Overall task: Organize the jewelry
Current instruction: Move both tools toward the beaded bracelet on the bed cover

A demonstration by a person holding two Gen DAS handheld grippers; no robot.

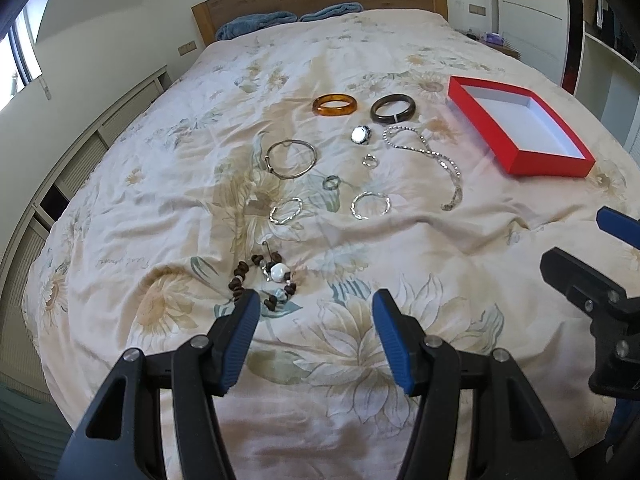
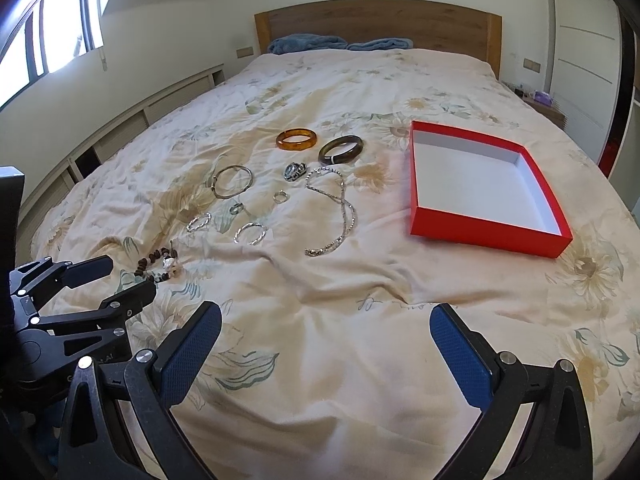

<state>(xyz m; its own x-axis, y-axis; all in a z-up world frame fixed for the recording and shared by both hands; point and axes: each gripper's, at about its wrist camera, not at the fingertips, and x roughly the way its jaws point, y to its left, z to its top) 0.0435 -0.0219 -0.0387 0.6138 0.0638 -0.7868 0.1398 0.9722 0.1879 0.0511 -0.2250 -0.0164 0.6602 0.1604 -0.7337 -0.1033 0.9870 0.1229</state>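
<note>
Currently our left gripper and right gripper hover with jaws released; beaded bracelet lies just beyond left jaws, red box toward bed's right edge.

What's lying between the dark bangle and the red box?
Nothing; only bare floral bedspread separates the dark bangle from the red box, clearest in the right wrist view.

We see a bed covered by a cream floral duvet, wrinkled across its middle. At its far end two blue towels lie against a wooden headboard. A window brightens the left wall, and white wardrobe doors stand on the right.
</note>
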